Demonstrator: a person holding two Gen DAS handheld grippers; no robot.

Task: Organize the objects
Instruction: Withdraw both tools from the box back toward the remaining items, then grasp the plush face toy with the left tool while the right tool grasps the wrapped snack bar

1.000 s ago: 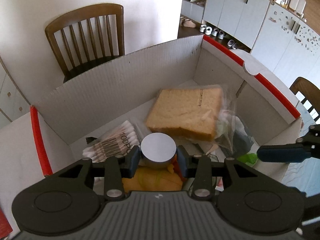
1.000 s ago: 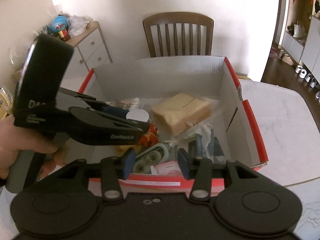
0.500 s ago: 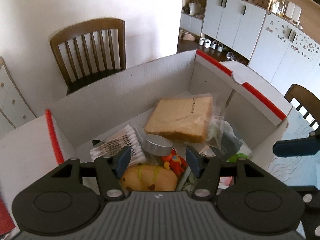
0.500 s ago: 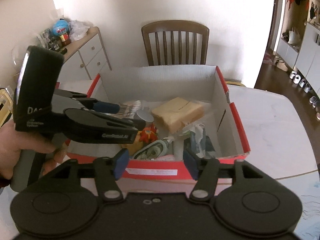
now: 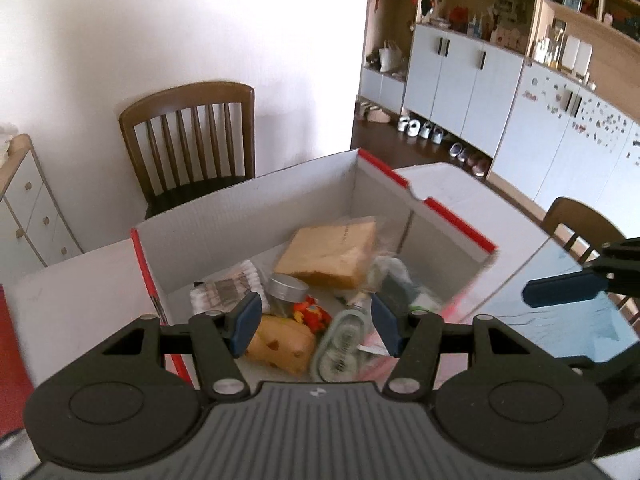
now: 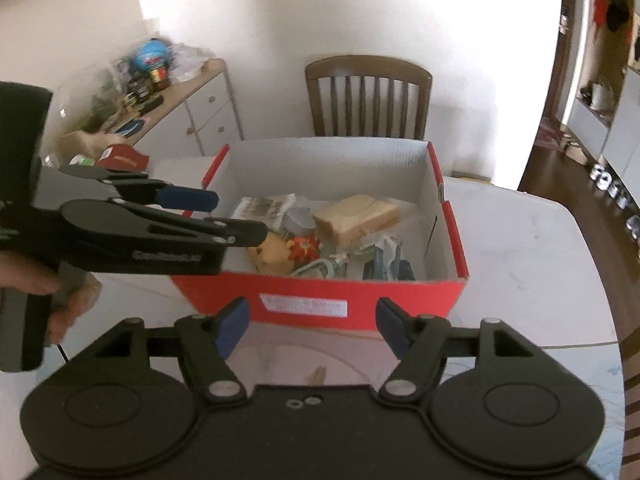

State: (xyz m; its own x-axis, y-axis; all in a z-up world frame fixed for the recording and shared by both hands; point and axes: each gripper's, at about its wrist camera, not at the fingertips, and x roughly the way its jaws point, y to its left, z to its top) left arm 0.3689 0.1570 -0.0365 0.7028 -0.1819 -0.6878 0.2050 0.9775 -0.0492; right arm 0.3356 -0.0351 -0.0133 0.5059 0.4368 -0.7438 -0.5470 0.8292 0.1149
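Red box (image 6: 320,292) on white table (image 6: 540,280): holds bread (image 6: 356,216), silver-lidded jar (image 6: 298,220), cotton swabs (image 6: 262,208), yellow toy (image 6: 272,254). Left gripper (image 5: 316,322): jaws apart, empty, above box. Right gripper (image 6: 312,326): jaws just widened, empty, before box front.

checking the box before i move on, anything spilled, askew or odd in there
Nothing spilled or damaged. The items in the red box lie in a loose jumble: bagged bread, round tin, cotton swabs. Both claws are open and clear of it.
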